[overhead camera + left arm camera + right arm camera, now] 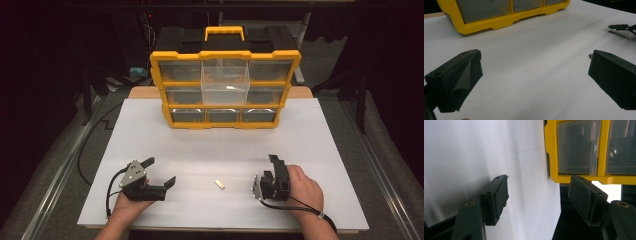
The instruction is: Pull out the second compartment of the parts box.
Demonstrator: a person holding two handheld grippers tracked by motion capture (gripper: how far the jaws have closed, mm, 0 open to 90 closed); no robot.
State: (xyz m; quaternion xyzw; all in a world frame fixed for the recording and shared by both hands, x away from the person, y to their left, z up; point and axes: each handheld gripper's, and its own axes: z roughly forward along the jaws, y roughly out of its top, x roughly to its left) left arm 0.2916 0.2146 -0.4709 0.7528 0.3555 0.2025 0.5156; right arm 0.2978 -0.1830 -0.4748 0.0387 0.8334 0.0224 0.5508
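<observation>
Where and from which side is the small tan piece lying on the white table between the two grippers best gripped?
The small tan piece lies flat on the white table, a short bar running diagonally. Probably best to come straight down from above and close across its two long edges, since its narrow width suits the jaws. The left gripper and the right gripper both stand open beside it; either looks workable.

The plastic drawer cabinet [225, 90] has a yellow frame and clear drawers, the flat desk surface [175, 145] is plain white, and both claws [159, 172] [274, 167] are black.
</observation>
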